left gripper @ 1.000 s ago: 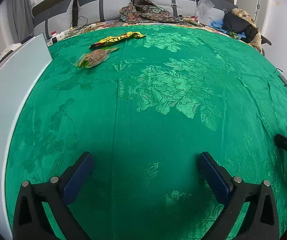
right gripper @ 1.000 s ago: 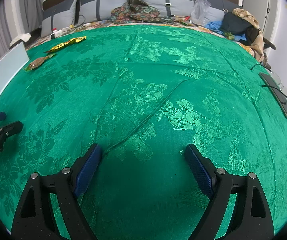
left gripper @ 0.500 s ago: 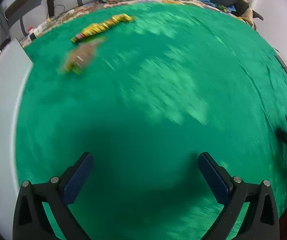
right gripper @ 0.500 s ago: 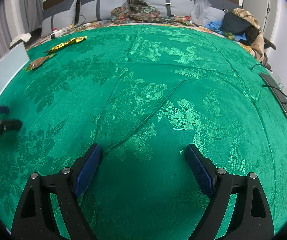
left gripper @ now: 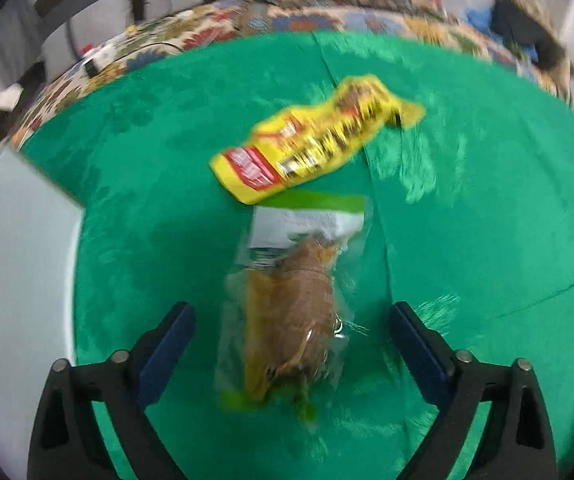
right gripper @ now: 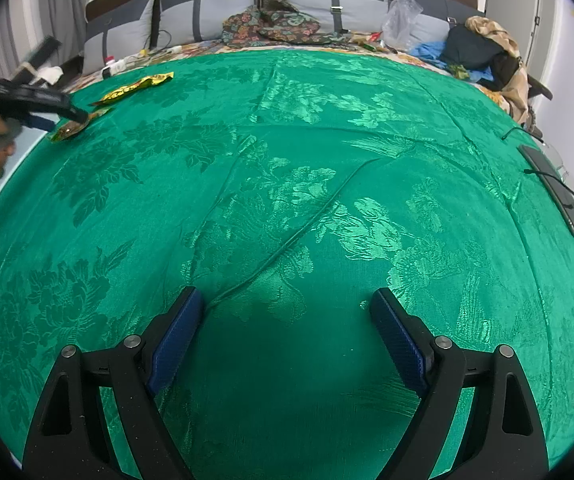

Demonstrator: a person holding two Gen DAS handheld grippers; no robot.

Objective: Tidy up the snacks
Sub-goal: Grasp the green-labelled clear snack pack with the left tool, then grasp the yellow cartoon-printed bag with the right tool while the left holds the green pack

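Here the clear snack bag (left gripper: 291, 316) lies near the green cloth's (left gripper: 487, 208) far left corner, between the left gripper's (left gripper: 291, 332) wide fingers, lined up for a pinch; the yellow packet (left gripper: 315, 144) sits just beyond. The right gripper (right gripper: 287, 332) hangs wide, idle.

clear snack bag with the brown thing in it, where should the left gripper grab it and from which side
Best across the bulging brown middle of the clear snack bag, coming from its near end. The bag lies flat on the green cloth, long axis running away from the left gripper, whose open jaws already straddle it. The flat, flimsy sealed ends likely offer less to pinch; the yellow wrapper lies close beyond.
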